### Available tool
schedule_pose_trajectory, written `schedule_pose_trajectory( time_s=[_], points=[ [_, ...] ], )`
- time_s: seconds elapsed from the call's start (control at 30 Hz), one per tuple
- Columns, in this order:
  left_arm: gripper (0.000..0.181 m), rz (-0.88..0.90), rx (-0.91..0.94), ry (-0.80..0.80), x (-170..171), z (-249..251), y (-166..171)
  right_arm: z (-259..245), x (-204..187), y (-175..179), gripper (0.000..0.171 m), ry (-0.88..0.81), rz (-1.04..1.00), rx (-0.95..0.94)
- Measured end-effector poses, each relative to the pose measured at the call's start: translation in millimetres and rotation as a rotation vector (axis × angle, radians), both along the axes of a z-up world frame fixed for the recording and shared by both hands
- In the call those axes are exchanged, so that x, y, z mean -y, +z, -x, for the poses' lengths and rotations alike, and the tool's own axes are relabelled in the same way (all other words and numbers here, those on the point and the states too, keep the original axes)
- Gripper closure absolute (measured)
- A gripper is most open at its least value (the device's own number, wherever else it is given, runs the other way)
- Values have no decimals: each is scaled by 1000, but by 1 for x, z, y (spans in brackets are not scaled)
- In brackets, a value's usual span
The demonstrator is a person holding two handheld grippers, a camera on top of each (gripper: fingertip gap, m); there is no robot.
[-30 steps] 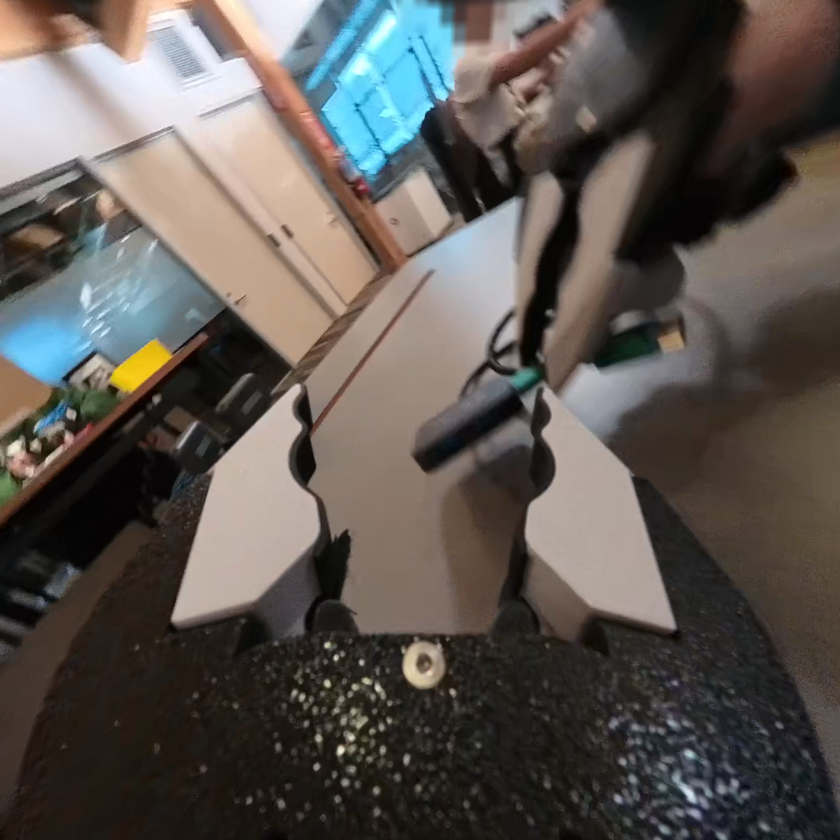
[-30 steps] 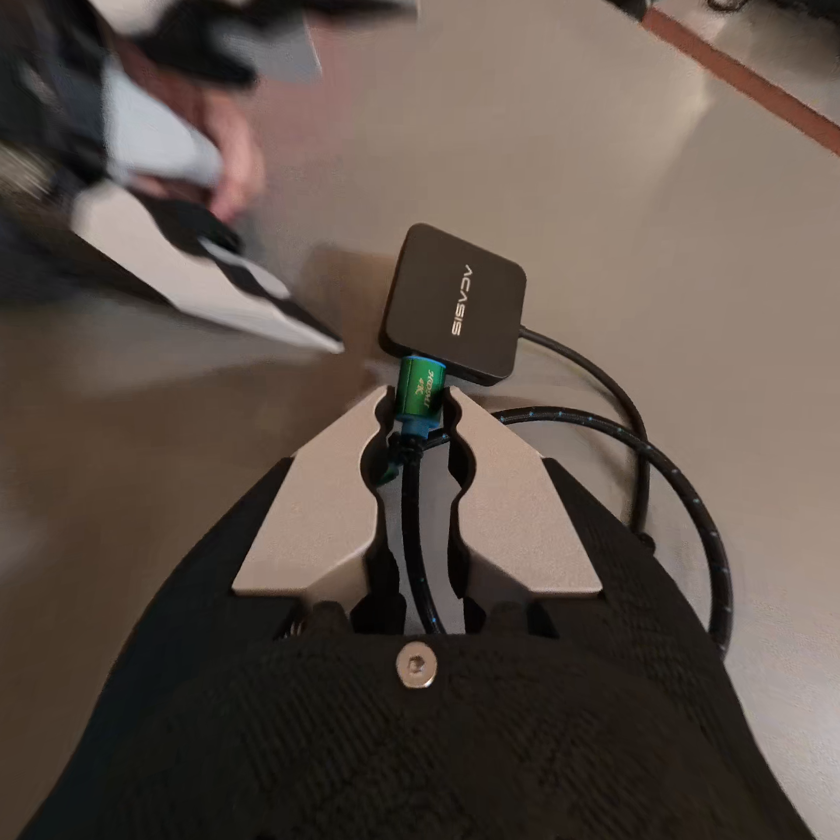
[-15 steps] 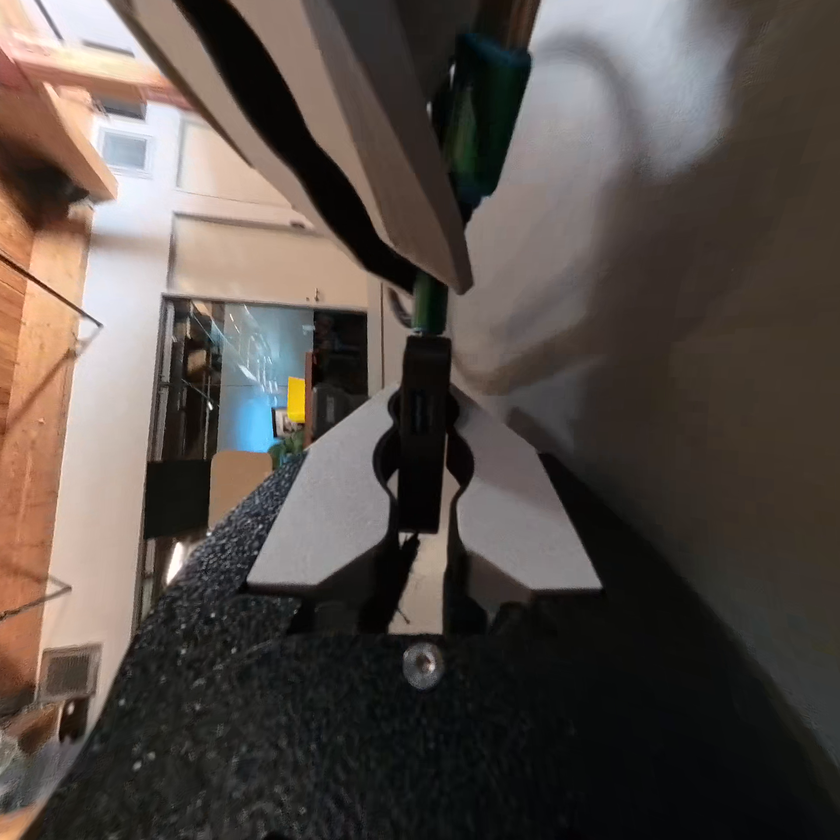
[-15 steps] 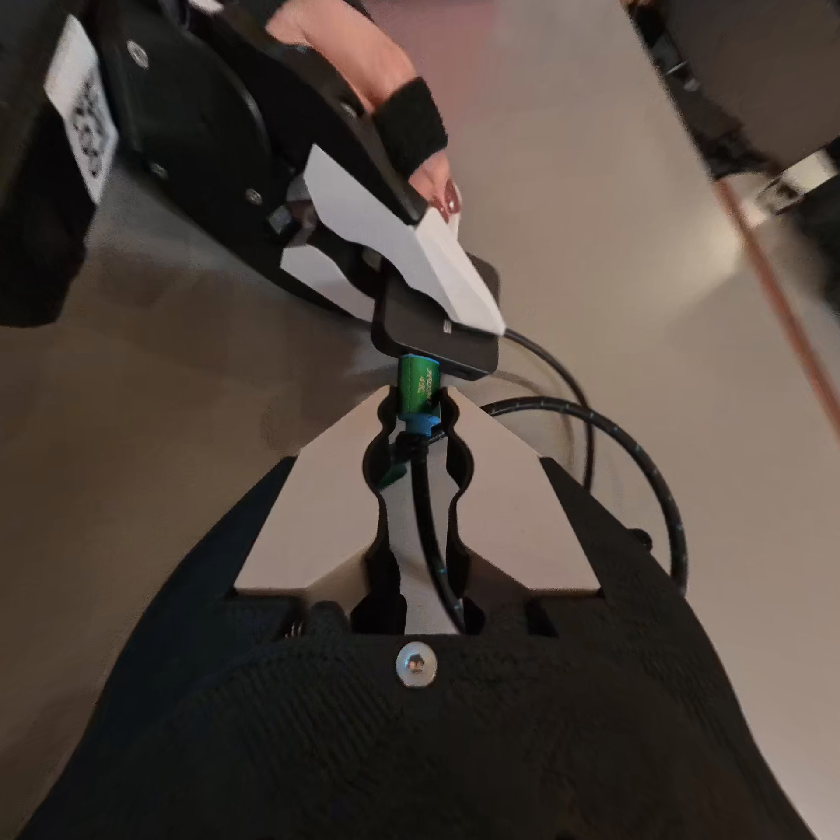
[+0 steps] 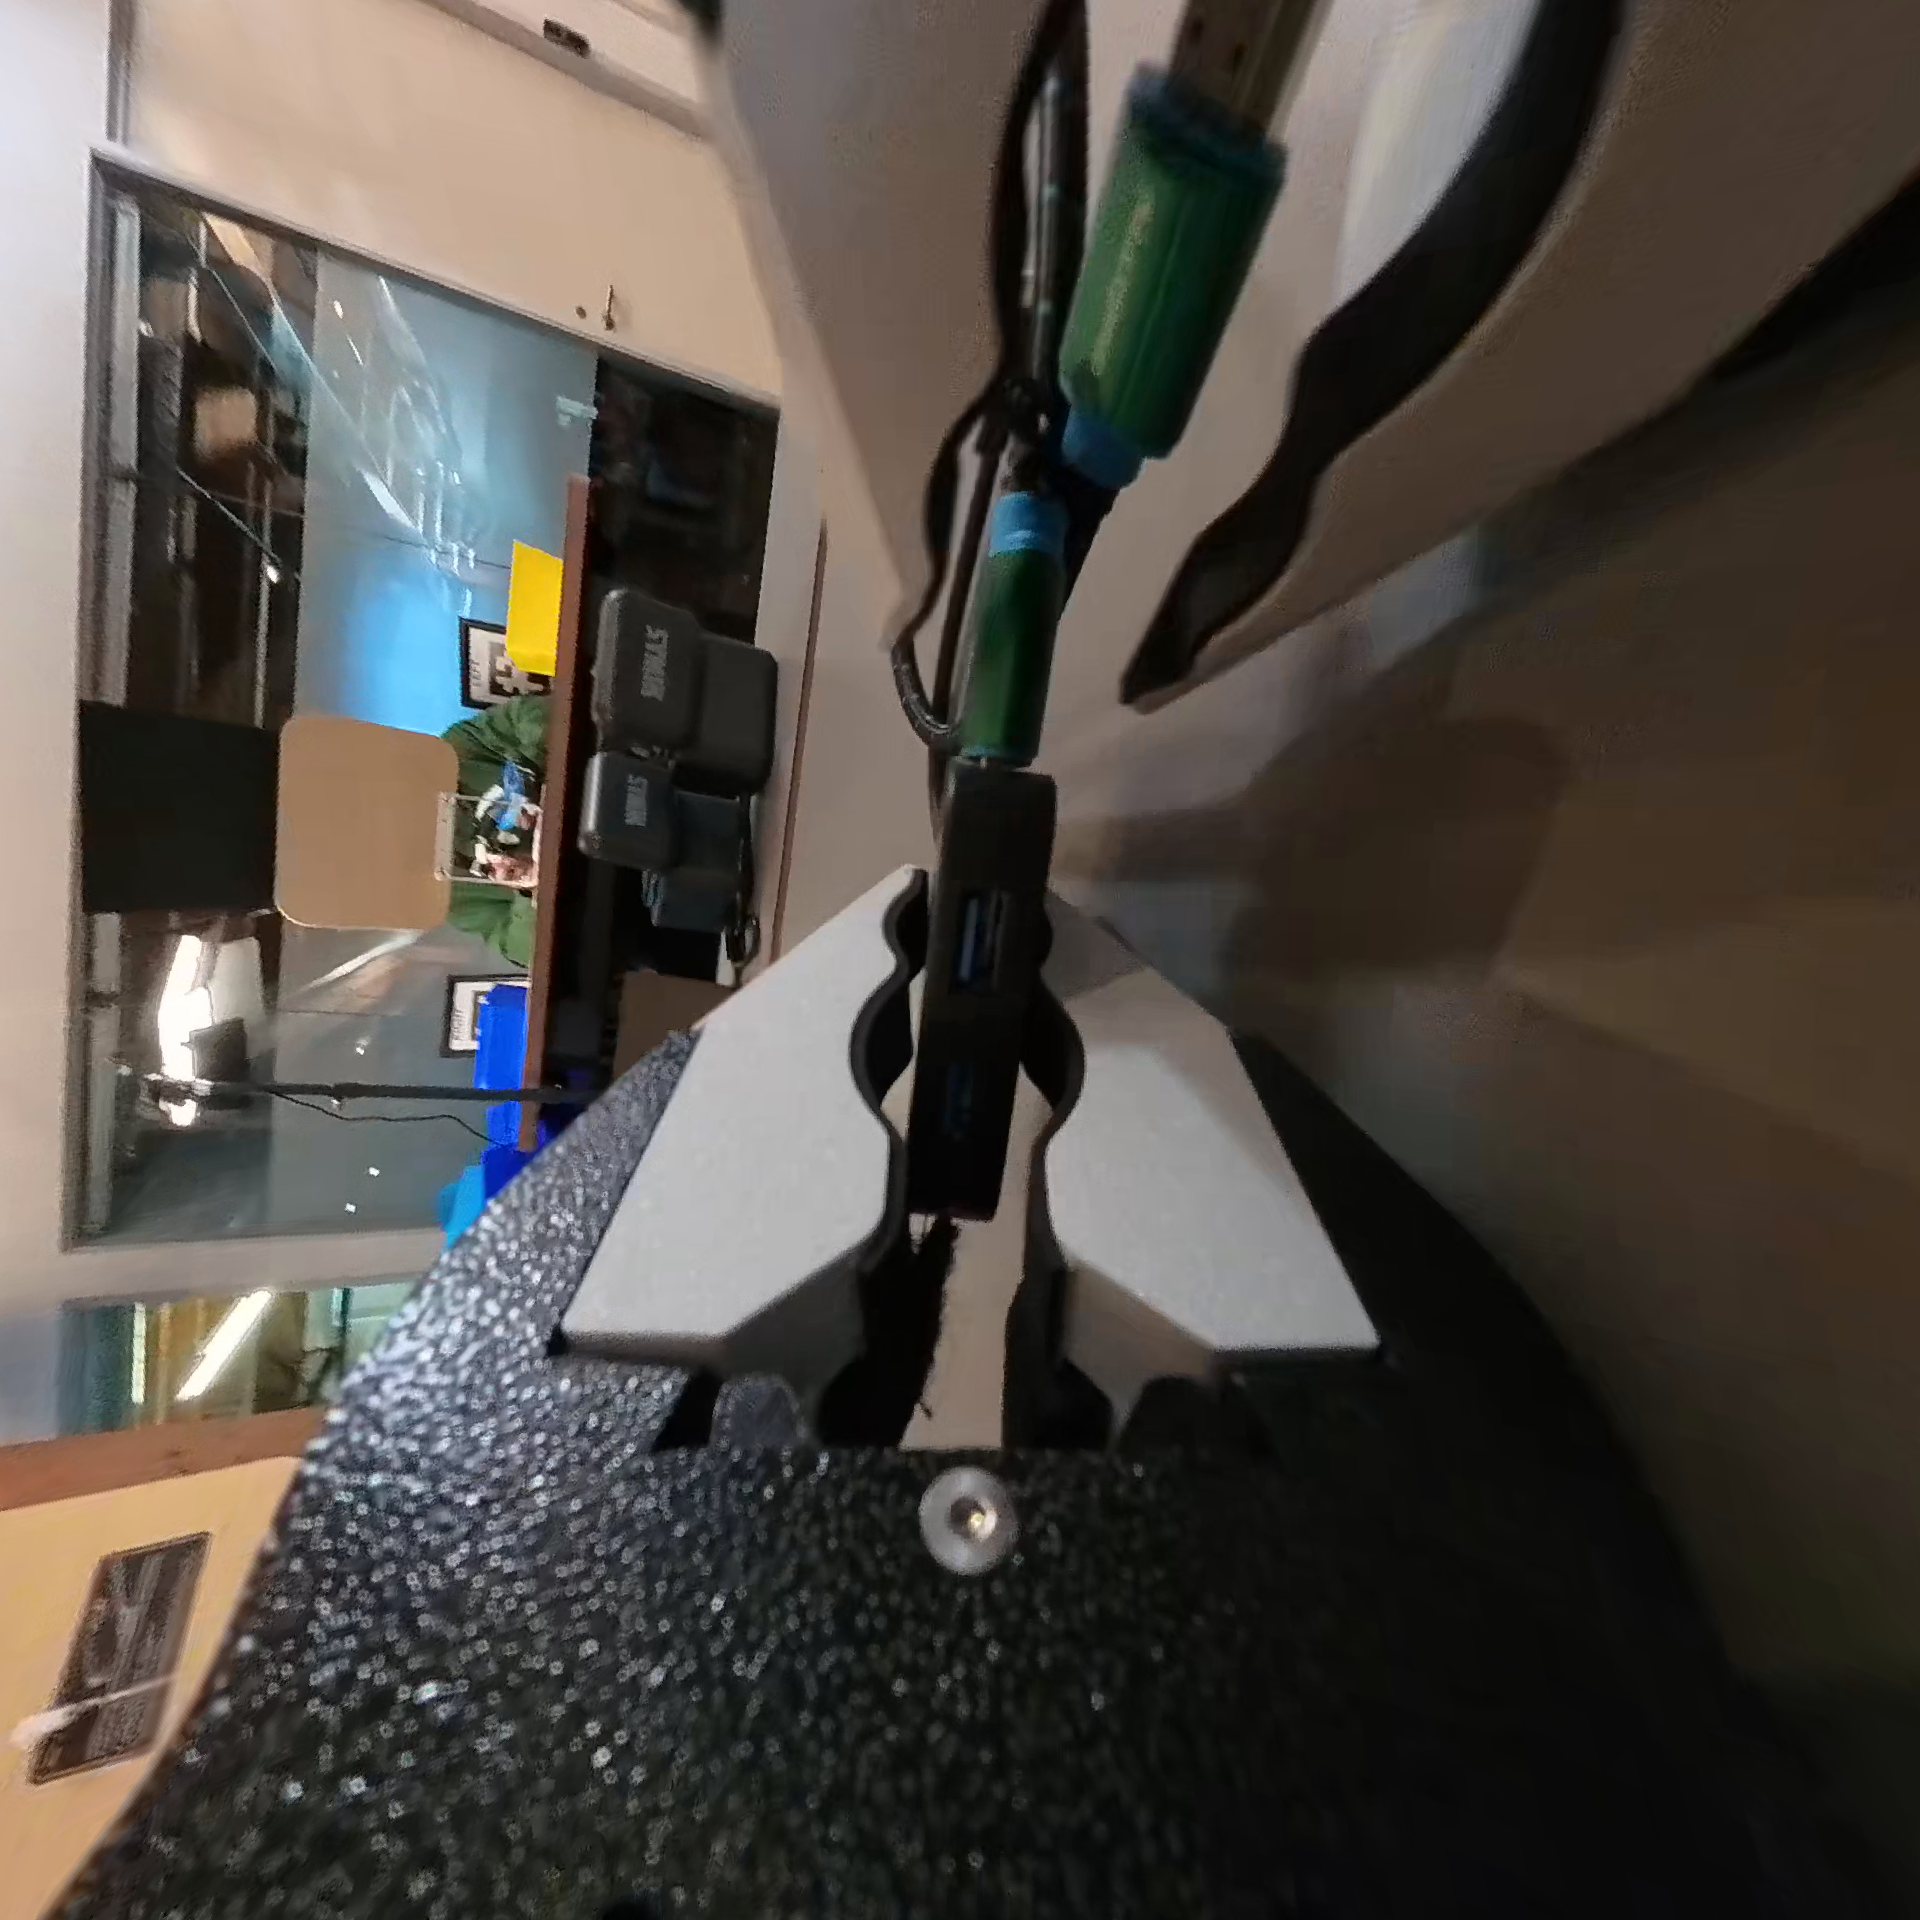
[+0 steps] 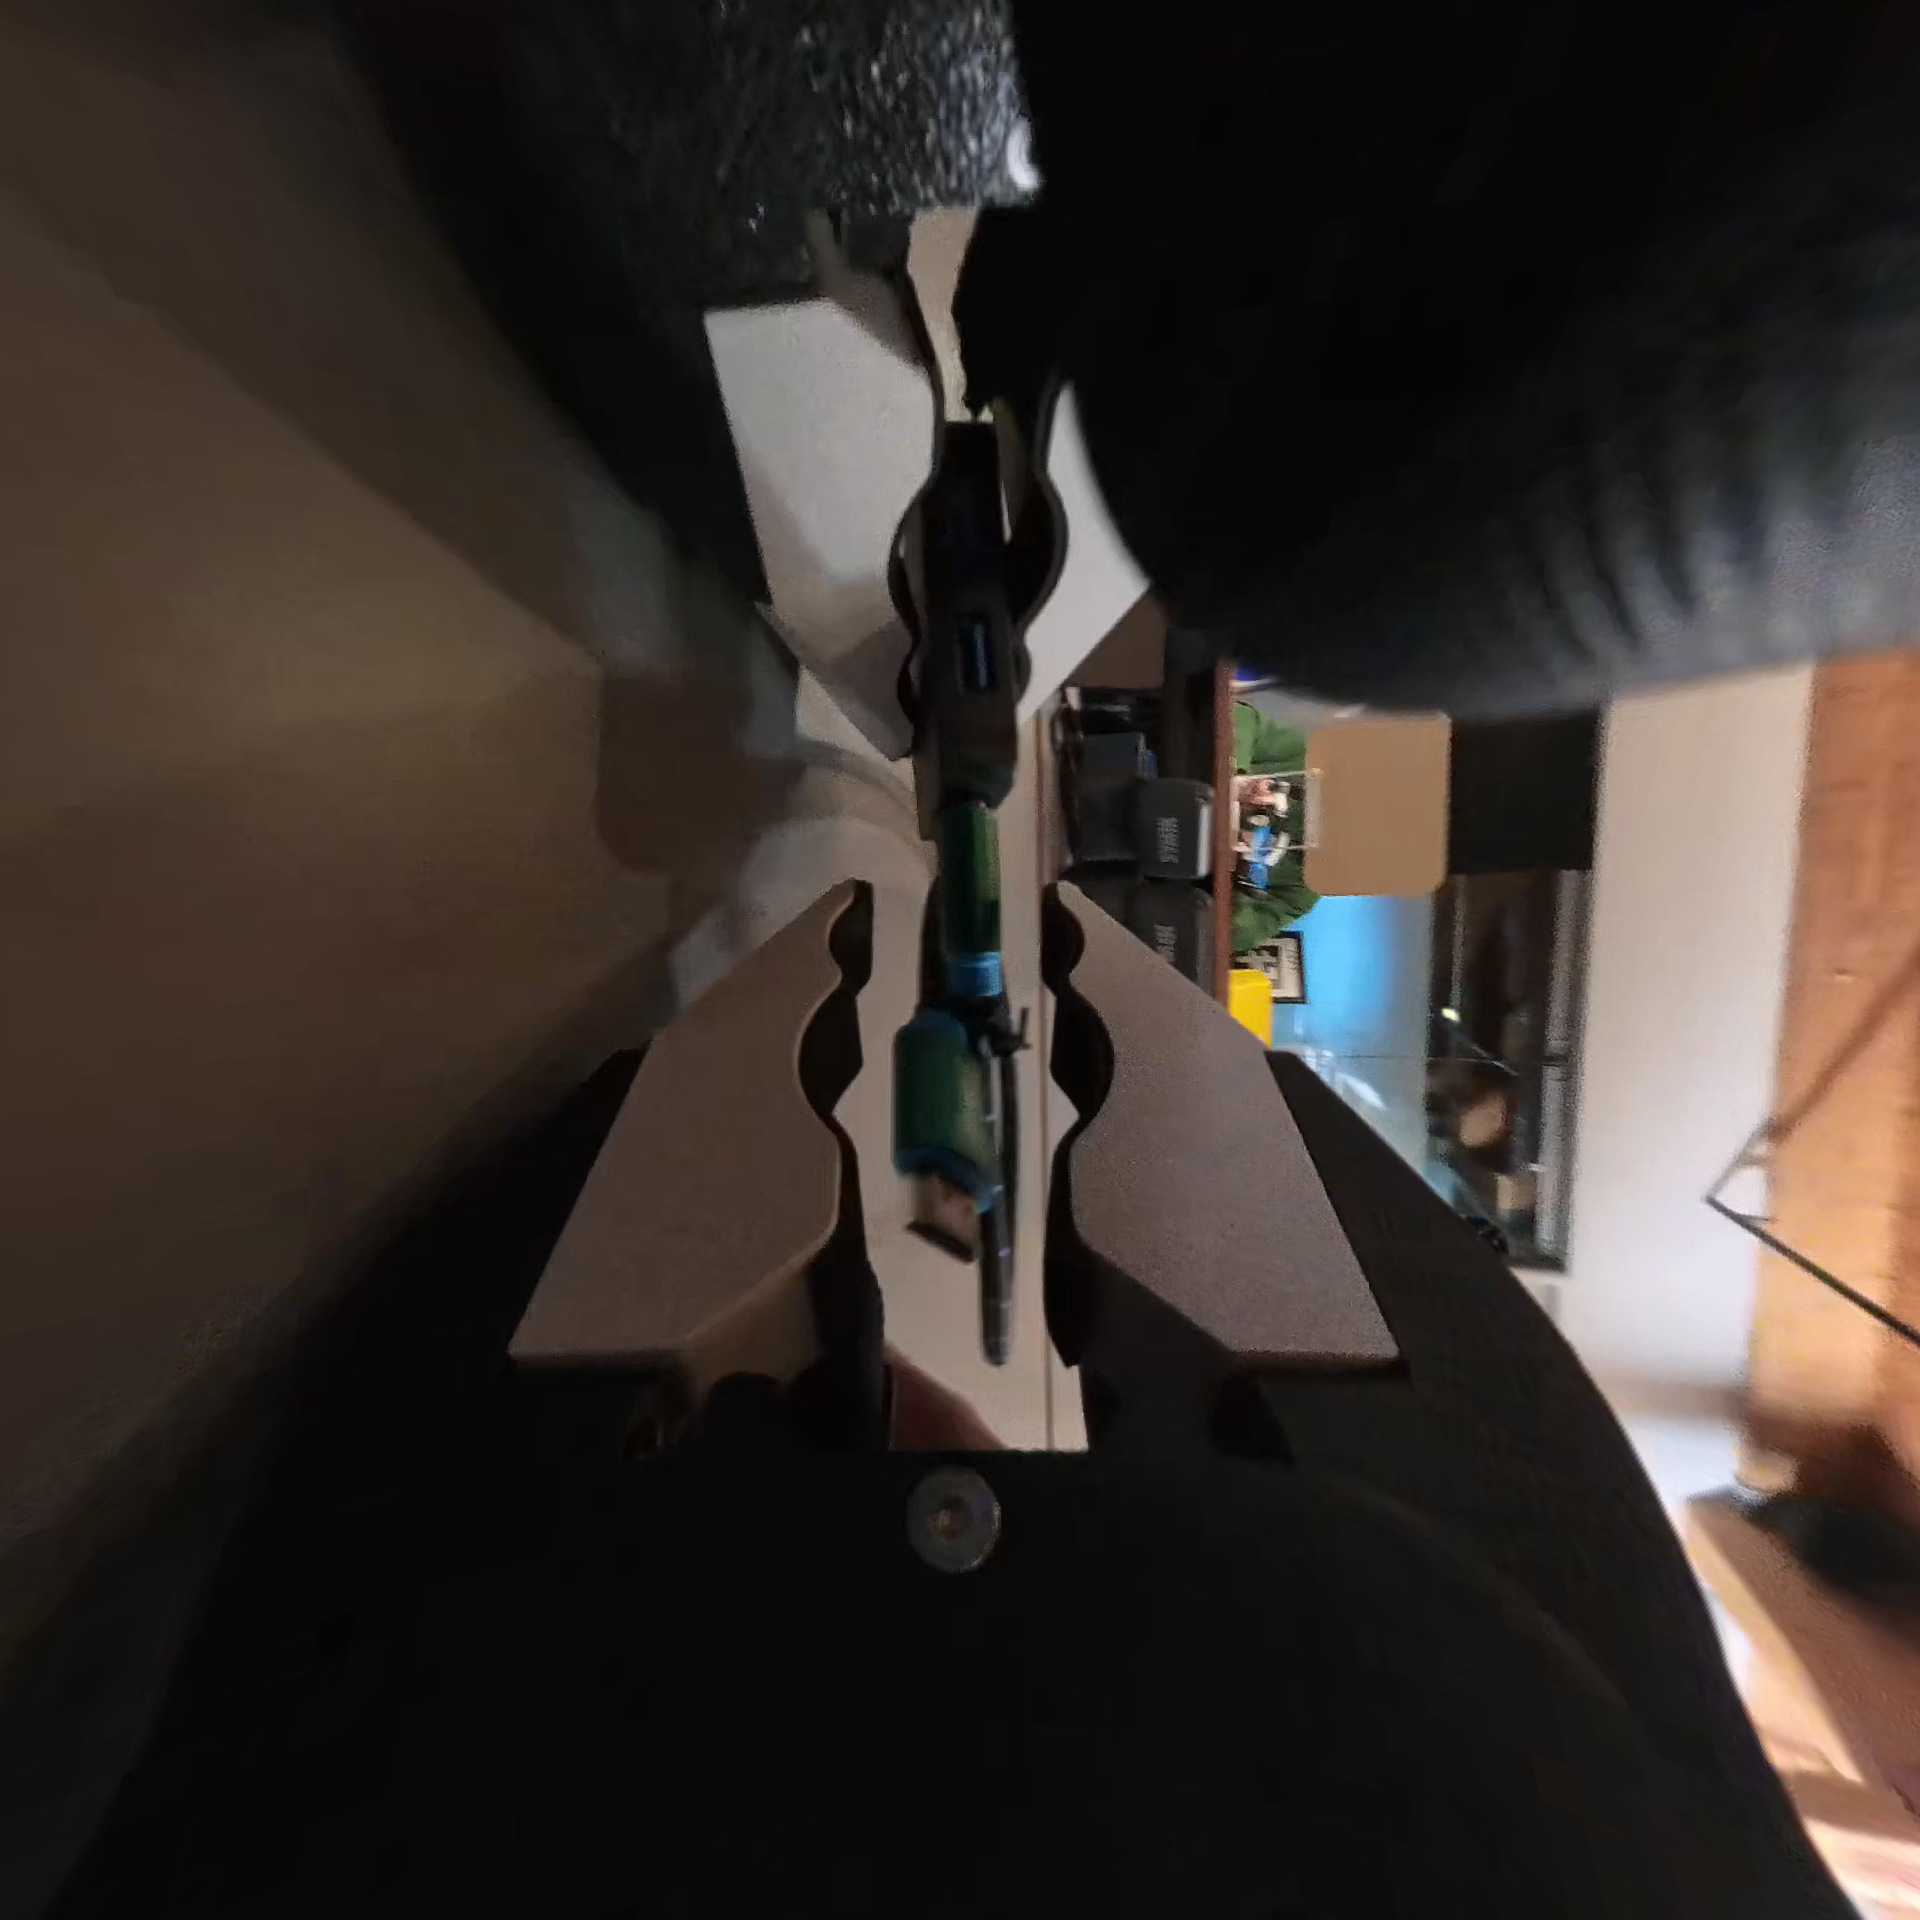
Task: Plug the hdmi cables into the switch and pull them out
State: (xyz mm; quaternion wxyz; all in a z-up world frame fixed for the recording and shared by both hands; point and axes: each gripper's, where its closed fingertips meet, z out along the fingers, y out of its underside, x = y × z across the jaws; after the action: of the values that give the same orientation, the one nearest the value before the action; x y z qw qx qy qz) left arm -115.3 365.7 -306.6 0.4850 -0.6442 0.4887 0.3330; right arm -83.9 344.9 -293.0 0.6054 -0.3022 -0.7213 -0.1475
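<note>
My left gripper [image 5: 982,894] is shut on the thin black switch [image 5: 977,997], which it holds edge-on. One green HDMI plug [image 5: 1008,644] sits in the switch's far end. A second green plug [image 5: 1164,281] lies loose beyond it, its metal tip free. In the right wrist view, my right gripper [image 6: 954,899] is open. The loose plug [image 6: 940,1101] and a black cable [image 6: 997,1278] lie between its fingers without being clamped. The plugged-in plug [image 6: 966,852] and the switch [image 6: 961,623] lie straight ahead, the switch held in the left gripper [image 6: 966,727]. The right gripper's fingers [image 5: 1507,436] show at the upper right of the left wrist view.
Both views are rolled sideways. The beige tabletop [image 6: 260,831] fills the left of the right wrist view and the right of the left wrist view [image 5: 1558,1039]. Shelves, black cases [image 5: 675,707] and a glass wall [image 5: 416,520] stand far behind.
My right gripper has opened and let go of the plugged-in cable. My left gripper closed on the switch and still holds it. Both cameras have rolled sideways.
</note>
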Motion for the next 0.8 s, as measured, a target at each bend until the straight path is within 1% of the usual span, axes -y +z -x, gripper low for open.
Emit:
schedule_pose_trajectory(
  time_s=[0.1, 0.27, 0.53, 0.67, 0.8],
  points=[
    [168, -4, -28, -16, 1, -5, -1, 3, -5, 4, 146, -13, -62, -28],
    [168, -23, -20, -23, 1, -7, 1, 7, -6, 2, 160, -23, -181, 11],
    [169, -2, -2, -59, 3, -11, 0, 5, -13, 1, 161, -57, -171, 10],
    [170, -15, -63, -108, 11, -14, 1, 3, -5, -1, 161, 25, -154, 19],
    [169, -22, -72, -126, 18, -18, 0, -3, 1, -3, 161, 68, -143, 24]
  ],
)
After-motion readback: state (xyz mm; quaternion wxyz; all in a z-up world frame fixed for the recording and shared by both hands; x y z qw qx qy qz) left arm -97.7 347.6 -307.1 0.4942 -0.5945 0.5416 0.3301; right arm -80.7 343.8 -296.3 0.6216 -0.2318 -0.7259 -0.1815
